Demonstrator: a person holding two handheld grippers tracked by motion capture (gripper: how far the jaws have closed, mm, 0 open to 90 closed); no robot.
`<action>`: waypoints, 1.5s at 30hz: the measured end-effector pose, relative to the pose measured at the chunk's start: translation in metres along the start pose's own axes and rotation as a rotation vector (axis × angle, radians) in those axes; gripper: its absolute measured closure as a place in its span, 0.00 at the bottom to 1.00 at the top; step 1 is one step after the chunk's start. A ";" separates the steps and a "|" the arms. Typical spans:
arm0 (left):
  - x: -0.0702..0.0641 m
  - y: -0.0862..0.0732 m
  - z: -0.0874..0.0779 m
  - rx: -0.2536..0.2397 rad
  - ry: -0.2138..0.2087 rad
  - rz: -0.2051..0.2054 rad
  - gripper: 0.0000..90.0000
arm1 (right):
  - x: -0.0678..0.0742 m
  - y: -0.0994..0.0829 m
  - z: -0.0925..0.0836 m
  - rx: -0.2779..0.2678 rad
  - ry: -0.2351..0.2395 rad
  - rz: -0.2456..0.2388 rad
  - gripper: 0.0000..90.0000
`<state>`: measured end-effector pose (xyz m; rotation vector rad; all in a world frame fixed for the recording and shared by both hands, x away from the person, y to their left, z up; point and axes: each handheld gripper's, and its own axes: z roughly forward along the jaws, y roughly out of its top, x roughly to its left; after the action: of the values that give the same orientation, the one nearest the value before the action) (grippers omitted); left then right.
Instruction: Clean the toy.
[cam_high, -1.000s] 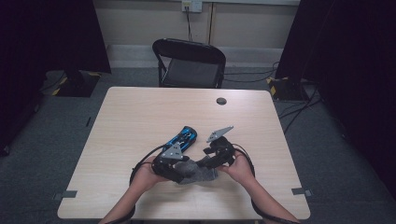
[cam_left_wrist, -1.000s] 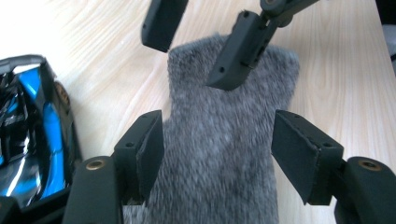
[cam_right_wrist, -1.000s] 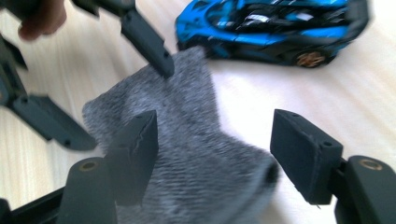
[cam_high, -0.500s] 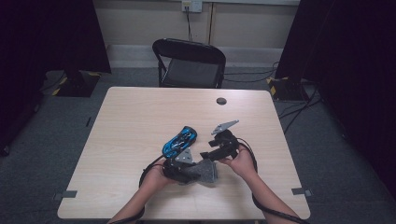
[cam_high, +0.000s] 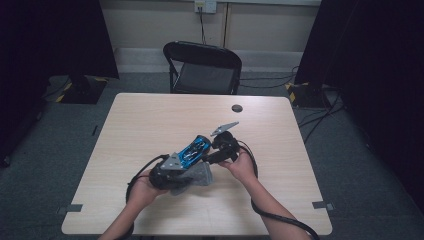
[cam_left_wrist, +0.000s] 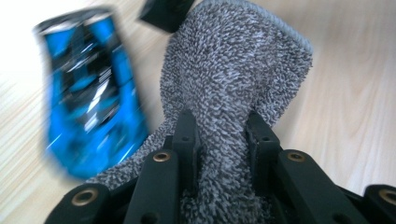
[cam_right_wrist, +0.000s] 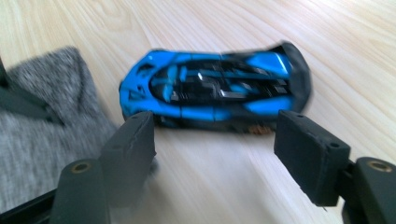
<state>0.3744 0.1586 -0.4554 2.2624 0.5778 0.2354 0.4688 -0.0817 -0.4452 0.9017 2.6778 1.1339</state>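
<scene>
The work in hand looks like wiping a toy car (cam_high: 194, 149) with a grey cloth (cam_high: 199, 176) on the table (cam_high: 150, 120). In the high view the car lies a little below the table's middle, its length running from 7 to 1 o'clock, with the cloth just at its 6 o'clock and touching or nearly touching its near end. The left gripper (cam_high: 186, 178) comes in from 7 o'clock; its jaws have just been closing, and in the left gripper view they are pinched on a bunched fold of the cloth (cam_left_wrist: 233, 93), which stands up between them, with the car (cam_left_wrist: 88, 98) blurred at its 9 o'clock. So picking up the cloth looks done. The right gripper (cam_high: 210, 158) sits at the car's 4 o'clock; its jaws have just been opening a little and stand spread with nothing between them. In the right gripper view the car (cam_right_wrist: 210, 91) lies crosswise just beyond the fingertips (cam_right_wrist: 133, 137), not yet straddled, and the cloth (cam_right_wrist: 44, 126) is at 9 o'clock. I judge the job to be in its early part: cloth secured, car still free on the table. What seems left is for the right gripper to steady or grasp the car, then for the left to draw the cloth over its body. Whether any wiping has been done on the car cannot be told from its surface, which is blurred.
</scene>
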 end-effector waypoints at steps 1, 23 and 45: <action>0.004 -0.006 -0.005 -0.003 0.020 -0.015 0.78 | 0.002 0.004 0.005 -0.005 -0.003 -0.008 0.30; 0.041 -0.048 -0.046 -0.038 0.139 -0.168 0.77 | 0.013 0.024 0.050 0.031 -0.061 -0.061 0.20; 0.047 -0.052 -0.039 -0.018 0.164 -0.186 0.77 | 0.007 0.010 0.056 0.002 -0.114 -0.093 0.13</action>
<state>0.3849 0.2371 -0.4667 2.1682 0.8638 0.3330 0.4847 -0.0370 -0.4776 0.8067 2.5999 1.0289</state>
